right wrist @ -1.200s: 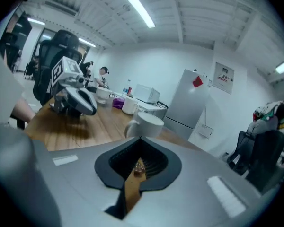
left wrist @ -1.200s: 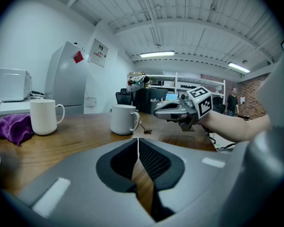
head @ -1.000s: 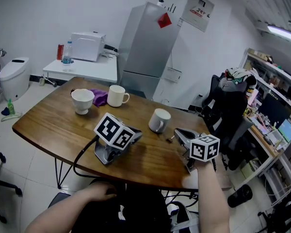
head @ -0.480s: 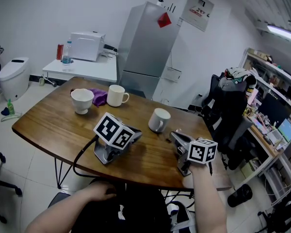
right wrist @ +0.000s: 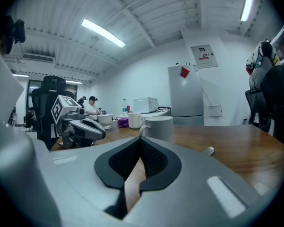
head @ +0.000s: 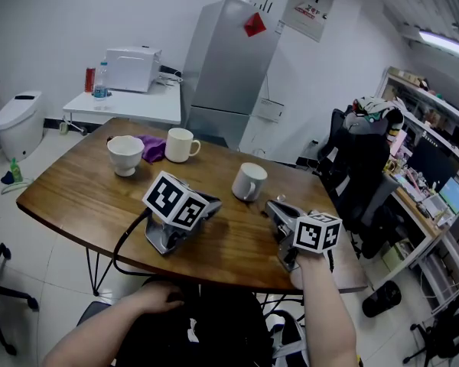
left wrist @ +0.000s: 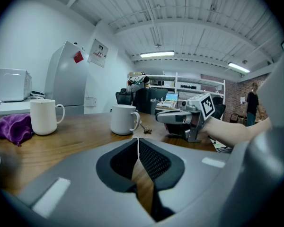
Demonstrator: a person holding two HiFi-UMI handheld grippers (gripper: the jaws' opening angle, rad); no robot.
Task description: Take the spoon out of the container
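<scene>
A white mug [head: 249,182] stands on the wooden table [head: 76,189], right of the middle. A small metal spoon [right wrist: 208,150] lies on the table beside the mug, outside it; it also shows as the spoon [left wrist: 143,128] by the mug's handle in the left gripper view. My right gripper [head: 270,207] is held low over the table just right of the mug, shut and empty. My left gripper [head: 209,204] lies on the table with no hand on it, its pads [left wrist: 146,157] together and nothing between them.
A cream mug [head: 181,144], a white cup [head: 125,155] and a purple cloth [head: 151,147] sit at the table's far left. A black office chair [head: 359,178] stands by the right end. A grey fridge [head: 226,67] stands behind the table.
My right gripper has drifted a little to the left, closer to the mug, still shut. The left gripper has stayed where it lies.
</scene>
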